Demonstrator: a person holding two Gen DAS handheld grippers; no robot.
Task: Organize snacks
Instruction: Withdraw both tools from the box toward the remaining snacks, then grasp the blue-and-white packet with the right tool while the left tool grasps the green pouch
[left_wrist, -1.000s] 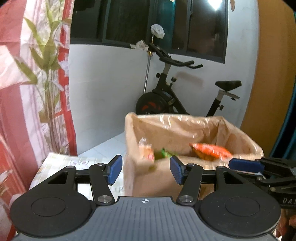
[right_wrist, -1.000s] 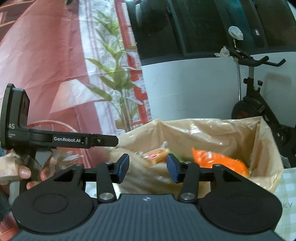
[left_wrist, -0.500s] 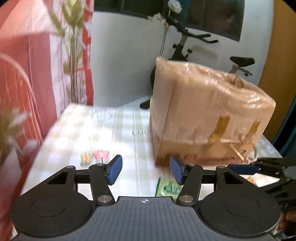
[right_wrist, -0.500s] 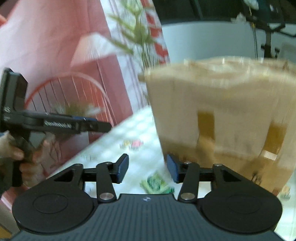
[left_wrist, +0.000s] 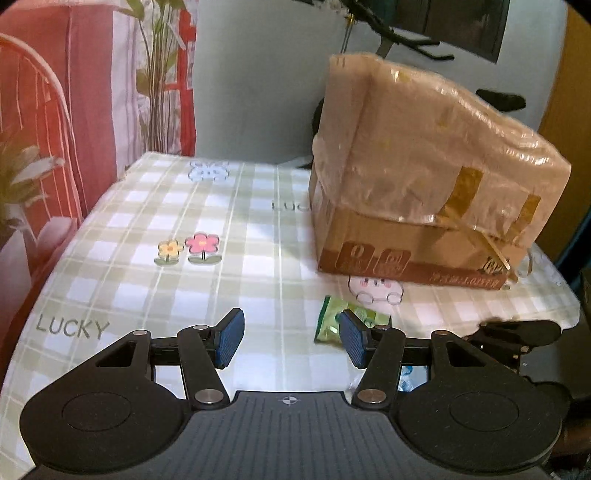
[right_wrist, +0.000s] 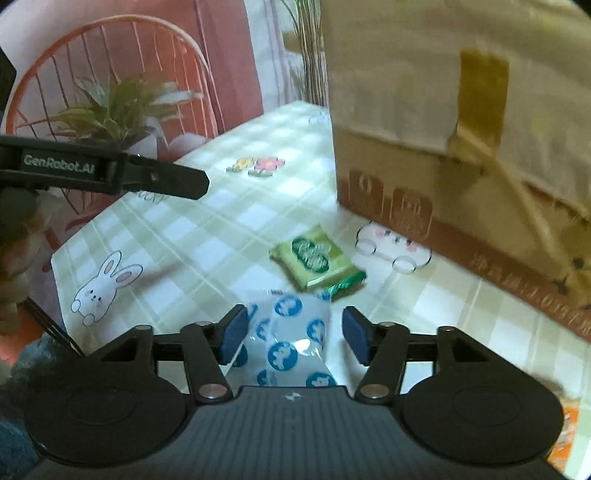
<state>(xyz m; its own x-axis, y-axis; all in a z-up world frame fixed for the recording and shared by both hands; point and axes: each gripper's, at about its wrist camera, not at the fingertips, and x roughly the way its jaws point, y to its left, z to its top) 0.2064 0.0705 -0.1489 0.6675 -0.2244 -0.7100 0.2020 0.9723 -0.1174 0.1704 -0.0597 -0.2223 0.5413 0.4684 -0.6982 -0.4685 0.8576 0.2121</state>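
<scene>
Overhead, both cameras look down on a table (left_wrist: 258, 206) covered by a pale green and white checked cloth printed with small cartoons: a pair of flowers (left_wrist: 188, 248) at about 10 o'clock from the left gripper (left_wrist: 290, 338), the word LUCKY at its 9 o'clock, a white rabbit (right_wrist: 105, 286) at 9 o'clock in the right wrist view, and a round pink-cheeked face just in front of the box. At 1 o'clock in both views stands a cardboard box (left_wrist: 417, 221), its upper part wrapped in wrinkled tan plastic held with strips of yellowish tape, its lower band printed in dark red. A green snack packet (right_wrist: 317, 262) lies flat on the cloth near the box's front corner, at 12 o'clock from the right gripper (right_wrist: 295, 334); in the left wrist view it sits partly behind that gripper's right finger. A clear packet with blue dots (right_wrist: 291, 343) lies between the right gripper's spread blue pads, which do not touch it. The left gripper's jaws are likewise apart with only cloth between them. An orange packet (right_wrist: 561, 435) shows at the right view's 4 o'clock edge. Beyond the table's far edge are a pale wall, a red and white curtain (left_wrist: 92, 92) printed with leafy stems at 10 o'clock, a red wire chair back (right_wrist: 110, 74) with a potted plant (right_wrist: 114, 110) in front of it, and dark exercise bike handlebars (left_wrist: 399, 33) at 12 o'clock above the box.
</scene>
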